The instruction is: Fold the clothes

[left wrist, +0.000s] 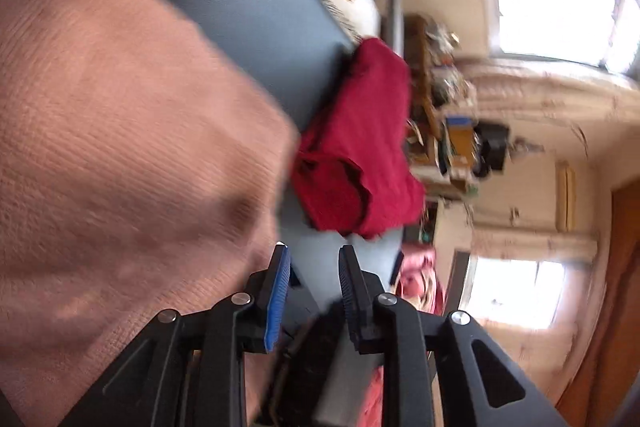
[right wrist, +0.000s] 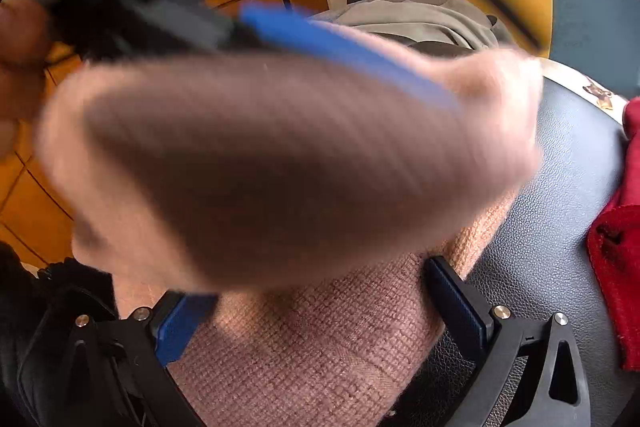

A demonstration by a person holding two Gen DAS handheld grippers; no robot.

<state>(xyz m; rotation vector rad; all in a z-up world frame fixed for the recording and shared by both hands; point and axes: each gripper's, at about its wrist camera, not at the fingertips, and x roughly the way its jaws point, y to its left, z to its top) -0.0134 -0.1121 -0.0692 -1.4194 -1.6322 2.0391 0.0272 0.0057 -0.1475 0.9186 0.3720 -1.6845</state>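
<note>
Left wrist view: left fingers (left wrist: 314, 259) apart, empty beside pink knit (left wrist: 120, 107); right fingers (right wrist: 320, 291) spread over it.

- Pink knitted garment (right wrist: 320, 347): ribbed, salmon-pink knit. Lower layer lies flat on a dark leather-like seat surface (right wrist: 560, 227). An upper flap (right wrist: 280, 167) is raised above that layer, blurred, its shaded underside showing. In the left wrist view the same knit (left wrist: 120, 127) fills the left half of the picture.
- Red garment (left wrist: 360, 147): deep crimson fabric, crumpled in loose folds, lying at the edge of the dark seat, apart from the pink knit. It appears at the right margin in the right wrist view (right wrist: 616, 267).
</note>
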